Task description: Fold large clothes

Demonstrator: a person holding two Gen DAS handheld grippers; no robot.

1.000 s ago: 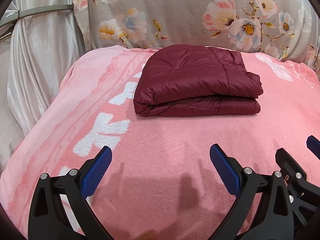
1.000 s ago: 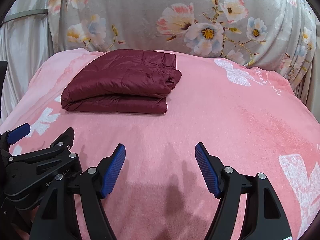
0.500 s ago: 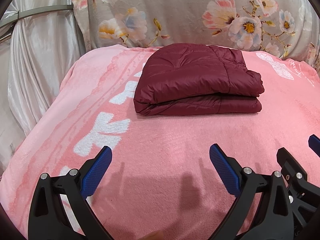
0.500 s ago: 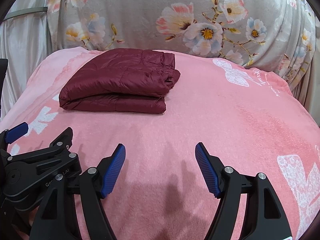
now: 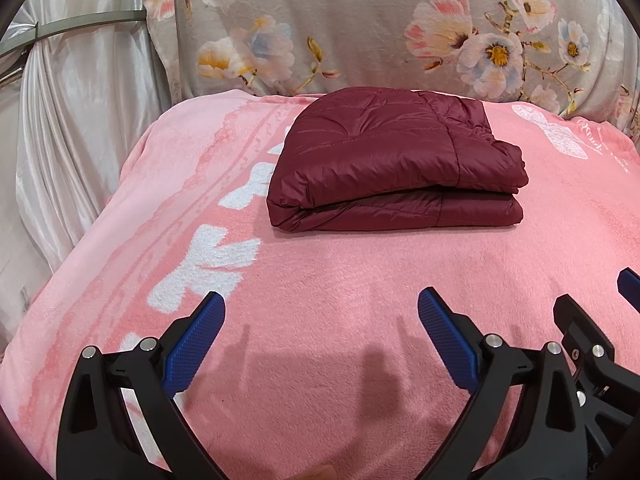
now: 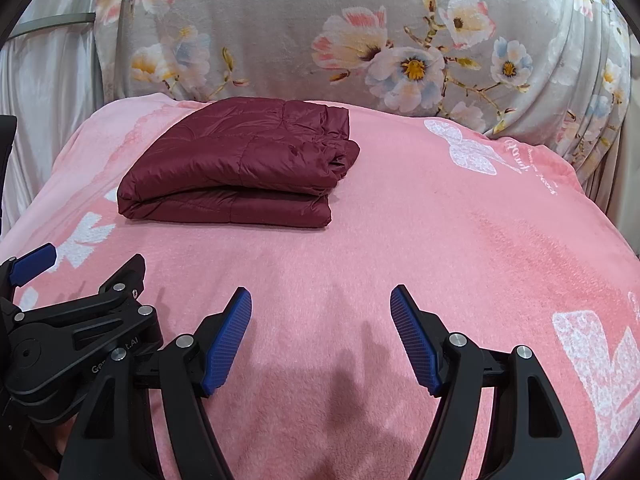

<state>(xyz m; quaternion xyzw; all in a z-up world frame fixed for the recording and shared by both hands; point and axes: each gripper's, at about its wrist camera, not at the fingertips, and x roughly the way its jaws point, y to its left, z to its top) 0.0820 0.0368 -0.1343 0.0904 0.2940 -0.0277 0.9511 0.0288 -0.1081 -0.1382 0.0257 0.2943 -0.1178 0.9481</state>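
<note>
A dark red quilted jacket (image 5: 394, 164) lies folded in a thick rectangle on the pink blanket (image 5: 340, 288); it also shows in the right wrist view (image 6: 240, 172). My left gripper (image 5: 320, 308) is open and empty, low over the blanket, well in front of the jacket. My right gripper (image 6: 320, 304) is open and empty, just to the right of the left one, also short of the jacket. Part of the right gripper shows at the left view's right edge (image 5: 580, 332); the left gripper's body shows in the right view (image 6: 80, 320).
A grey floral cloth (image 5: 360, 24) covers the backrest behind the blanket. A pale satin curtain (image 5: 72, 120) hangs at the left. The blanket drops off at its left edge (image 5: 120, 184) and right edge (image 6: 592, 200).
Both views have shifted very slightly; the jacket sits a touch lower and further left in them. Both grippers stay open and empty.
</note>
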